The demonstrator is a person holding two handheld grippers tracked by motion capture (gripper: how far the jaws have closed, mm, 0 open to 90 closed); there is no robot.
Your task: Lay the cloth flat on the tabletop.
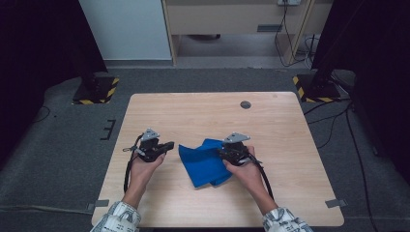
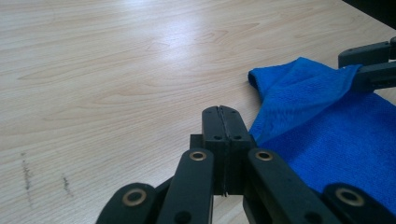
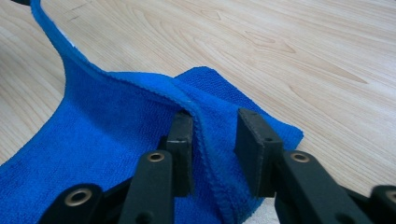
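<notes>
A blue cloth (image 1: 205, 162) lies rumpled on the middle of the wooden table (image 1: 280, 130). My left gripper (image 1: 169, 144) sits at its left corner with jaws shut (image 2: 222, 112). The cloth (image 2: 327, 130) meets the right jaw's side and rises from there as a taut ridge, so the corner looks pinched. My right gripper (image 1: 223, 151) is at the cloth's right side and is open (image 3: 215, 119). A raised fold of the cloth (image 3: 93, 135) runs between its jaws and drapes against the left one. In the left gripper view the right gripper (image 2: 371, 63) straddles that same edge.
A round cable hole (image 1: 245, 104) sits near the table's far edge. Two stands with yellow-and-black bases (image 1: 94, 89) (image 1: 314, 87) flank the table's far corners on the grey floor. Cables (image 1: 338, 121) trail on the right.
</notes>
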